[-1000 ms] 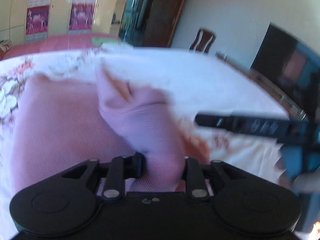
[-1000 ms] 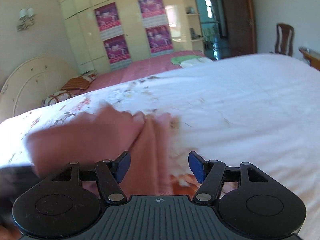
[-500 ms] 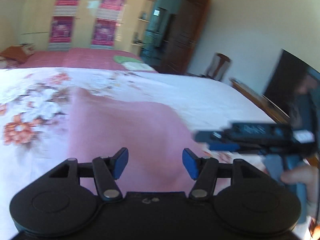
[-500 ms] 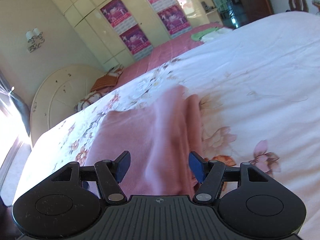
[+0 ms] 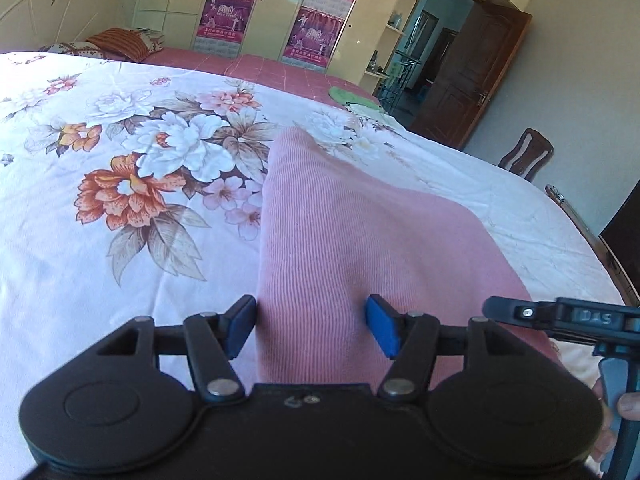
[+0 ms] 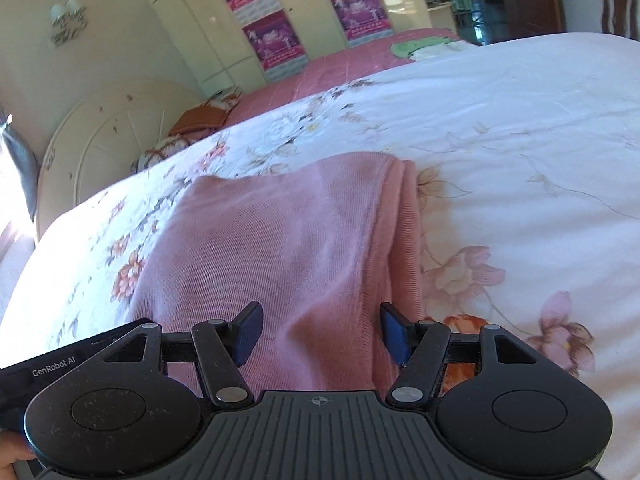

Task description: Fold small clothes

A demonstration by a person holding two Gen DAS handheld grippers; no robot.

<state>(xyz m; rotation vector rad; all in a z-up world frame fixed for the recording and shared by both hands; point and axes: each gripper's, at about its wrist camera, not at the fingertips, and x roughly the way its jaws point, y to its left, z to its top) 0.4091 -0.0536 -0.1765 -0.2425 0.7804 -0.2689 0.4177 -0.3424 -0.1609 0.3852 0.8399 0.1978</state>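
Note:
A pink ribbed garment (image 5: 360, 240) lies folded flat on the flowered bedsheet (image 5: 120, 240). My left gripper (image 5: 312, 330) hovers over its near left edge. Its jaws are opening, with cloth below and between the blue pads (image 5: 240, 326) but not pinched. In the right wrist view the garment (image 6: 280, 248) shows a doubled fold along its right side. My right gripper (image 6: 320, 332) sits over the near edge; its jaws are closing, still wide apart, with the pads (image 6: 394, 334) clear of the cloth. The right gripper's side (image 5: 560, 316) shows in the left wrist view.
The white sheet (image 6: 520, 140) stretches to the right of the garment. Behind it is a pink bed (image 5: 260, 68) with a green cloth (image 5: 352, 96), a wardrobe with posters (image 5: 228, 12), a dark door (image 5: 468, 80) and a wooden chair (image 5: 528, 156). A headboard (image 6: 112, 136) stands on the left.
The left gripper has let go of the raised pink fold and its jaws have spread. The garment now lies flat. Both views have drawn in closer over its near edge.

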